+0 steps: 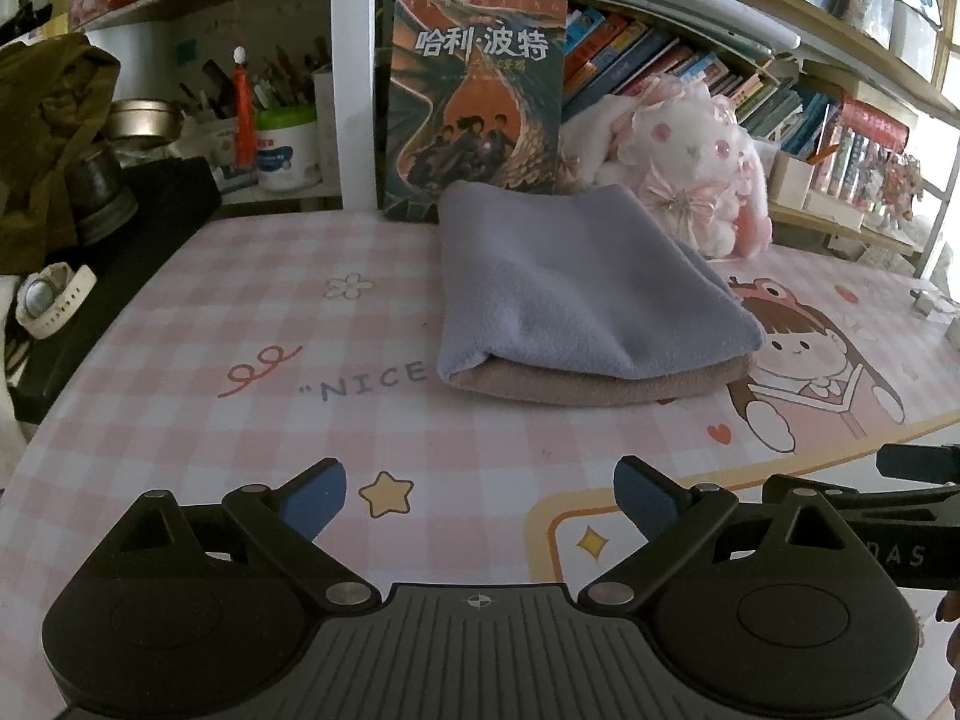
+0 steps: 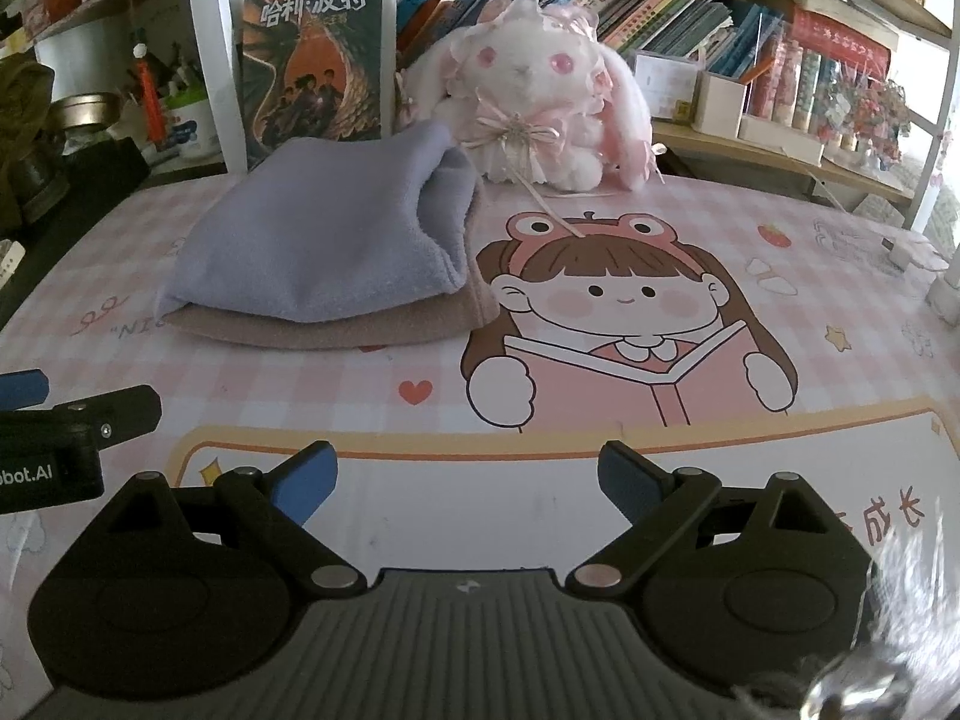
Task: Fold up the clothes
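Note:
A folded lavender cloth [image 1: 576, 288] lies on top of a folded tan cloth [image 1: 600, 387] on the pink checked desk mat [image 1: 252, 324]. In the right wrist view the lavender cloth [image 2: 312, 240] and the tan cloth [image 2: 336, 330] sit at the left-centre. My left gripper [image 1: 480, 501] is open and empty, over the mat in front of the pile. My right gripper [image 2: 468, 483] is open and empty, to the right of the pile and short of it. The left gripper's side [image 2: 72, 432] shows at the left edge of the right wrist view.
A book [image 1: 474, 102] stands upright behind the pile. A white and pink plush rabbit [image 2: 540, 96] sits to its right. Shelves of books [image 1: 690, 66] run along the back. A black box [image 1: 120, 252], a watch [image 1: 51, 300] and jars stand at the left.

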